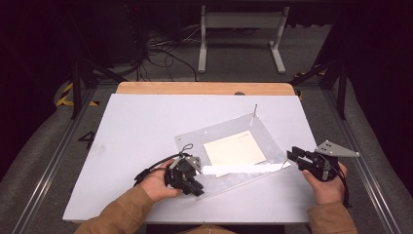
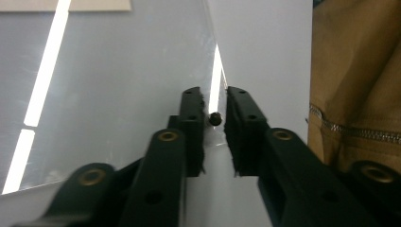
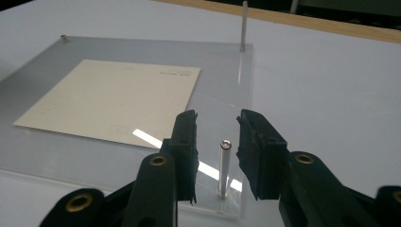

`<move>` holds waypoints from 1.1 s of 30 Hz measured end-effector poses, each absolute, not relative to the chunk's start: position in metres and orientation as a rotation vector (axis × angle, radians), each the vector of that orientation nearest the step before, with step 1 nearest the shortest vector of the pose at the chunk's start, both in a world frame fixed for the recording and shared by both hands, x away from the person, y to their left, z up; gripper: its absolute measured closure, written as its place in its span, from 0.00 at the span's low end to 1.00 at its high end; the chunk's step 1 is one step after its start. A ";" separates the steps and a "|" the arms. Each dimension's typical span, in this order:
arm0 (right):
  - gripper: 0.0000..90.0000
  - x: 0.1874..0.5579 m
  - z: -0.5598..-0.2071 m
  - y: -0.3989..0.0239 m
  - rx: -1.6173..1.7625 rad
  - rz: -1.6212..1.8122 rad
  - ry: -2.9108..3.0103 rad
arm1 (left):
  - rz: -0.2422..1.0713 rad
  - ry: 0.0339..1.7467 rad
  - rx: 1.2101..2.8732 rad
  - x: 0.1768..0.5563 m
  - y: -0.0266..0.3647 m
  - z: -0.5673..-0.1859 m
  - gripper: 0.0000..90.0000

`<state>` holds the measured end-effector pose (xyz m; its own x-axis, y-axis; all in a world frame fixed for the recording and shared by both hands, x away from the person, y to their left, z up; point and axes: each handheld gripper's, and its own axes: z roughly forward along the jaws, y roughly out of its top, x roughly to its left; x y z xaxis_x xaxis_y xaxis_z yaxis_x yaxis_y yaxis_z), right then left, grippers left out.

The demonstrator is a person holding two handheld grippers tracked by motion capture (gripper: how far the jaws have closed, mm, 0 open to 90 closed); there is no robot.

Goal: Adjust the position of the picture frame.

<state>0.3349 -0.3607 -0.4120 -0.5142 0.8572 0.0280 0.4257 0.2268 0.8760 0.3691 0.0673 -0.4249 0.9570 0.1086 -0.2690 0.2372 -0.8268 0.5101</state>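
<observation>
While both grippers straddle corner fasteners of the clear acrylic plate (image 1: 229, 146), the left gripper (image 2: 215, 106) stands narrowly parted around a small dark screw (image 2: 215, 118), untouched; the right gripper (image 3: 216, 127) gapes around 1 slim upright metal post (image 3: 224, 165). Likely next: pinch squarely. Farther off lies a cream paper sheet (image 3: 113, 97).

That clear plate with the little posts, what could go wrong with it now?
The right gripper has open jaws around a thin post without touching it; a sideways nudge might tip or bend it. The left gripper straddles a small stud at the clear plate's corner; pulling could slide the plate and shift the paper.
</observation>
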 end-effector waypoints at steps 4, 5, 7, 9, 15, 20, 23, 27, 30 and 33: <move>0.74 0.338 -0.417 -0.359 1.217 1.186 2.044 | -0.222 0.317 2.457 0.376 0.078 -0.419 0.68; 0.76 0.340 -0.420 -0.359 1.224 1.169 2.050 | -0.181 0.360 2.431 0.380 0.082 -0.417 0.66; 0.91 0.344 -0.424 -0.354 1.224 1.125 2.080 | -0.107 0.442 2.390 0.384 0.089 -0.416 0.66; 0.94 0.345 -0.423 -0.350 1.204 1.079 2.084 | -0.066 0.509 2.342 0.388 0.096 -0.415 0.69; 0.94 0.365 -0.416 -0.339 1.166 0.993 2.075 | 0.099 0.654 2.242 0.400 0.118 -0.413 0.68; 0.94 0.401 -0.415 -0.334 1.186 0.983 2.059 | 0.158 0.768 2.178 0.409 0.136 -0.413 0.65; 0.94 0.423 -0.414 -0.327 1.184 0.975 2.069 | 0.198 0.813 2.162 0.417 0.145 -0.417 0.60; 0.94 0.444 -0.413 -0.319 1.173 0.964 2.077 | 0.238 0.871 2.141 0.426 0.155 -0.423 0.53; 0.94 0.458 -0.419 -0.319 1.193 0.981 2.071 | 0.253 0.905 2.125 0.430 0.162 -0.422 0.52; 0.93 0.463 -0.422 -0.324 1.224 1.047 2.056 | 0.283 0.925 2.121 0.432 0.167 -0.421 0.49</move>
